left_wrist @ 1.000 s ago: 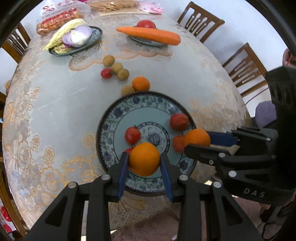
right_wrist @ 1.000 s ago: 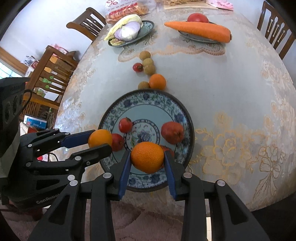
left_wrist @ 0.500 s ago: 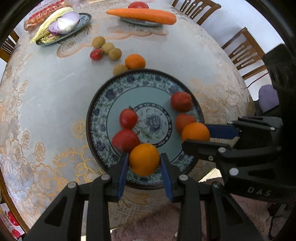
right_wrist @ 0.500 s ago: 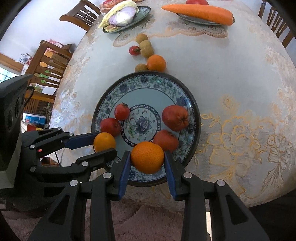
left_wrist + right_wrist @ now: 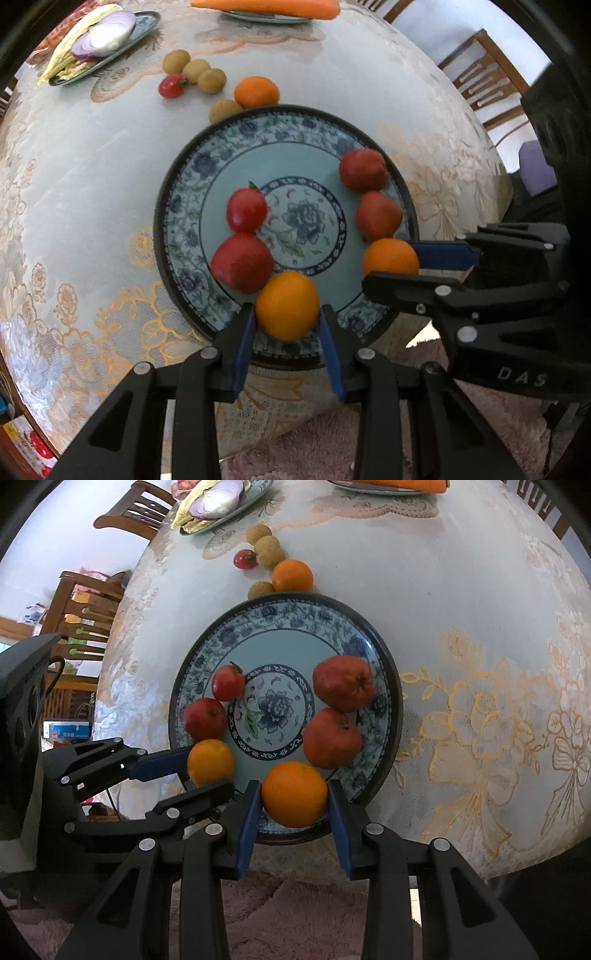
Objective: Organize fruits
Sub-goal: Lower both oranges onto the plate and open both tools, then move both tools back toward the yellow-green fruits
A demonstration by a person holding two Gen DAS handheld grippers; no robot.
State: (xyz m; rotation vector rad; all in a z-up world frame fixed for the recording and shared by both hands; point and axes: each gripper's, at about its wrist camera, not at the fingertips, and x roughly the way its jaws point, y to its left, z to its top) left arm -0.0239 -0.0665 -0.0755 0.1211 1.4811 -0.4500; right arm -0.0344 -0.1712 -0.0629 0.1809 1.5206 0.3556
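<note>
You have an orange in each gripper: the left gripper point(image 5: 287, 325) pinches one orange point(image 5: 287, 305) between its blue pads over the near rim of the blue-patterned plate point(image 5: 258, 133), and the right gripper point(image 5: 294, 805) pinches a second orange point(image 5: 294, 793) over that same near rim, just beside the first. Neither looks set down yet — both sit low over the plate, still clamped, so by my reading you are at the placing step for these two. On the plate already lie four red fruits: a small tomato point(image 5: 246, 209) touching a larger red fruit point(image 5: 242, 263) on one side, and two more red fruits point(image 5: 364, 170) touching each other on the other side. That makes six pieces at the plate once you let go. Still out on the counter point(image 5: 92, 177) beyond the far rim I count one more orange point(image 5: 256, 91), one small red tomato point(image 5: 171, 85) and four brownish round fruits — three in a cluster point(image 5: 194, 70) and one point(image 5: 225, 110) right against the plate's rim. So six loose pieces look left to gather, and the job seems roughly half done. The far dish of onion and leafy vegetables point(image 5: 99, 40) and the carrot point(image 5: 266, 5) on its own dish are vegetables, and I would judge they stay put.
</note>
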